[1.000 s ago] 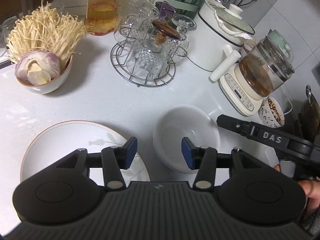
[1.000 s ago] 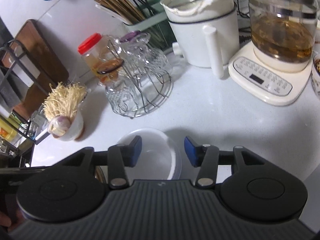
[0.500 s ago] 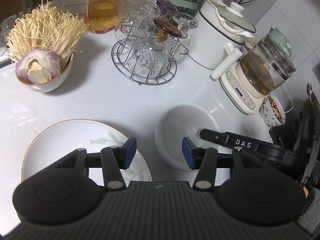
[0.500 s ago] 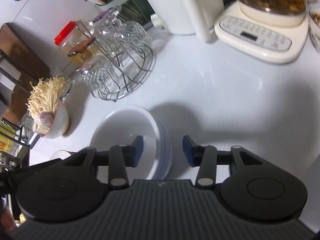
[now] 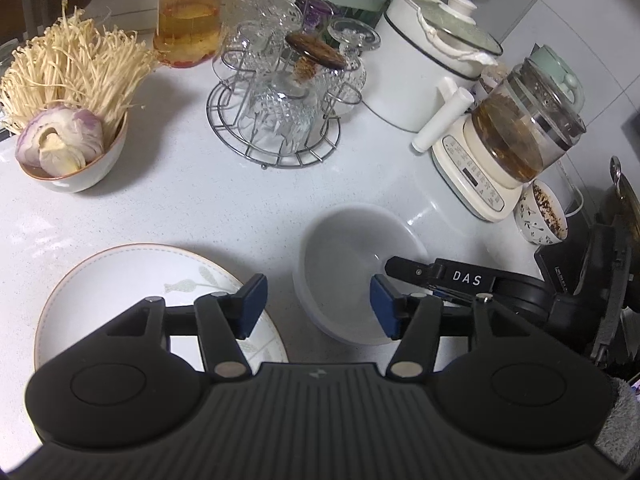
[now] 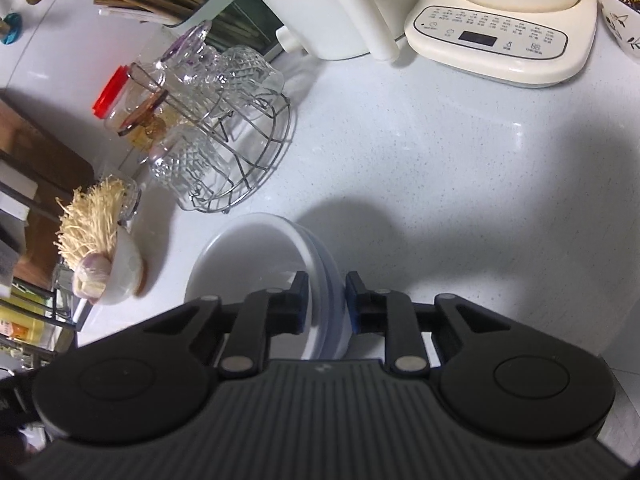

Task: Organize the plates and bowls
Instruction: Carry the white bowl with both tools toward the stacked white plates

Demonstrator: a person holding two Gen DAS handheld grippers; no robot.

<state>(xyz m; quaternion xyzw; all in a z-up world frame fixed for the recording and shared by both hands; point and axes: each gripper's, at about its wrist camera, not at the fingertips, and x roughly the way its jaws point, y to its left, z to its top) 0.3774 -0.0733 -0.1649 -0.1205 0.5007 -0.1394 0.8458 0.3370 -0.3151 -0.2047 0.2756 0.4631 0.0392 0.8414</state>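
- My right hand-held gripper (image 6: 326, 304) has just been closing, and its jaws now pinch the near rim of the white bowl (image 6: 256, 256), one pad inside, one outside.
- The bowl sits mid-bench, in front of the wire glass rack (image 5: 276, 120).
- My left hand-held gripper (image 5: 318, 304) has just been opening; it hangs empty and about half open above the gap between the fish-pattern plate (image 5: 120, 280) and the bowl.
- I judge the grasping step done; next comes a level lift, then setting the bowl onto the plate.
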